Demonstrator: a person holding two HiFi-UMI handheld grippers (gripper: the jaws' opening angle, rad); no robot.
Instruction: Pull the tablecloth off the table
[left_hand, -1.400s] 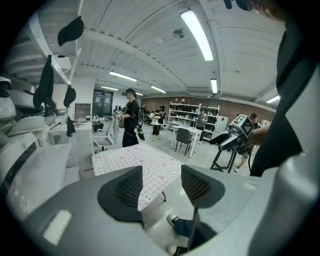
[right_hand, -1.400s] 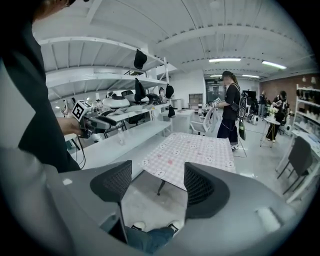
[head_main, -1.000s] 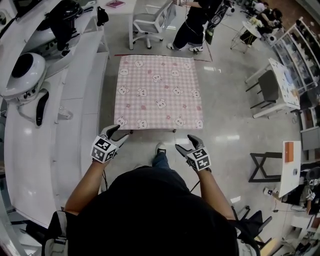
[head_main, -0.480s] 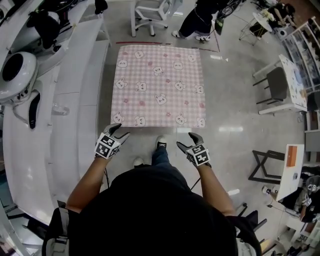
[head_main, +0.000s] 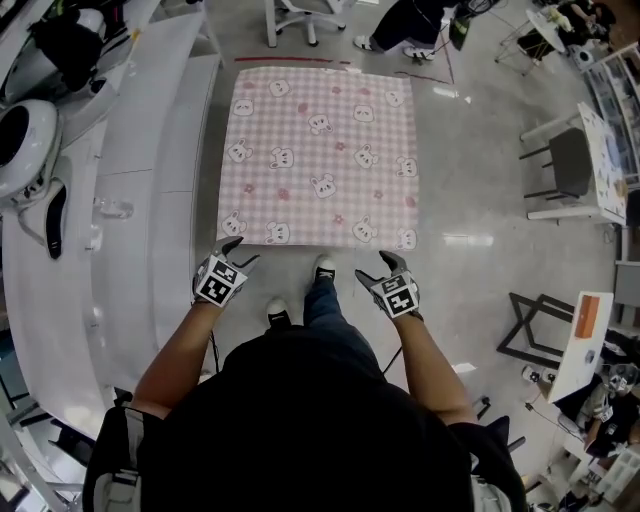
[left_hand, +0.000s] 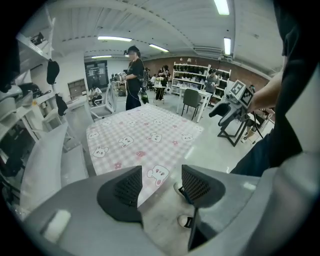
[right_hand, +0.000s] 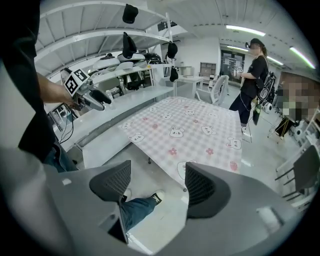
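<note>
Lowered toward tablecloth (head_main: 320, 150) edge: left tool (head_main: 240, 252), right tool (head_main: 377, 266) | 2 tools, jaws spread, empty | 1 tablecloth, flat

Workshop surroundings on a glossy grey floor (head_main: 480, 260).
A long white counter (head_main: 130, 200) runs down the left; at the far end a person in black (head_main: 410, 25) stands near a white office chair (head_main: 300, 15); a black stand (head_main: 535, 330) sits right.

Head view: from above the person, facing steeply down. Cloth (head_main: 318, 155) in upper centre; left gripper (head_main: 238, 254) and right gripper (head_main: 376, 268) mid-frame, close under the lens.
Left gripper view: low, just behind its jaws, facing across the cloth from the near left corner.
Right gripper view: likewise, near right corner.
Shared: all three see the cloth; each gripper view catches the other gripper, upper right and upper left respectively.
</note>
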